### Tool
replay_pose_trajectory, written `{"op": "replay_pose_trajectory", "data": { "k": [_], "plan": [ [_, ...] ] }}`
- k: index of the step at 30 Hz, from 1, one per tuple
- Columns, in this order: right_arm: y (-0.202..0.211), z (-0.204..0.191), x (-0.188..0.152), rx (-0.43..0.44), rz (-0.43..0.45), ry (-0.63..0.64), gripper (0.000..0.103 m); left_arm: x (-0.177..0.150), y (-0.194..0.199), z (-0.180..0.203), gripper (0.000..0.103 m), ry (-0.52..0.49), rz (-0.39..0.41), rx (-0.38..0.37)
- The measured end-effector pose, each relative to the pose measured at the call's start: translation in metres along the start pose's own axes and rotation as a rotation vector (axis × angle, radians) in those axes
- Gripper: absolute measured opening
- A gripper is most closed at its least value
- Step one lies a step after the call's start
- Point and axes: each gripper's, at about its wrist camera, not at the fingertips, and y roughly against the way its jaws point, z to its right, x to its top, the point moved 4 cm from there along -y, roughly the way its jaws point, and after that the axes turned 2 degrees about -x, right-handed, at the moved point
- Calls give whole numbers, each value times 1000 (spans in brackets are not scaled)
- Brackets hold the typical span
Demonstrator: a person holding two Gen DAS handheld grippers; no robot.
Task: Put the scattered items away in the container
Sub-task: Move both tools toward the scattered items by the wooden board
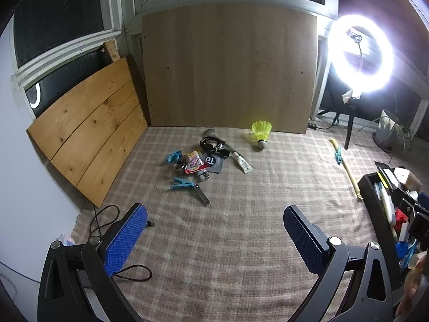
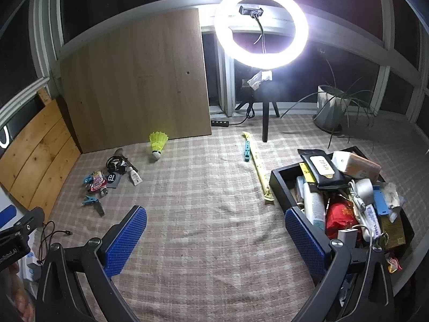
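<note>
Black container (image 2: 278, 185) sits lower right of the right wrist view, already heaped full. Leftover clutter pile (image 1: 198, 161) and yellow shuttlecock (image 1: 260, 134) lie mid-frame on the plaid cloth (image 1: 228, 241). Left gripper (image 1: 214, 238) and right gripper (image 2: 215, 241) both gape wide, empty, angled down, likely ready for the next pick.

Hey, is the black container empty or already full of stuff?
Full. The black container is heaped above its rim: a black wipes pack lies on top, with a red packet and white bottle below it.

Perhaps "T3" on dark card (image 1: 213, 161)
</note>
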Motion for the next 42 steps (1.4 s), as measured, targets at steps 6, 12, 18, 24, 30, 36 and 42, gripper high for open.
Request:
{"op": "replay_pose_trajectory", "data": {
  "k": [6,12,18,24,30,36,42],
  "plan": [
    [-9,-9,4,9,-8,27,102,1,-8,-11,103,33,-12,18],
    [-18,-16,7,13,-17,56,102,3,-18,-19,103,39,-24,35],
    [-33,-24,10,28,-33,91,102,5,-32,-25,103,32,-41,61],
    [-55,-35,12,72,-64,133,102,5,-54,-41,103,51,-73,87],
    [-82,-47,16,120,-100,161,102,9,-77,-62,103,74,-94,92],
    [-117,-65,31,155,-136,198,102,19,-114,-85,103,115,-139,93],
    [-154,-92,49,223,-183,236,98,35,-153,-103,103,132,-169,84]
  ]
}}
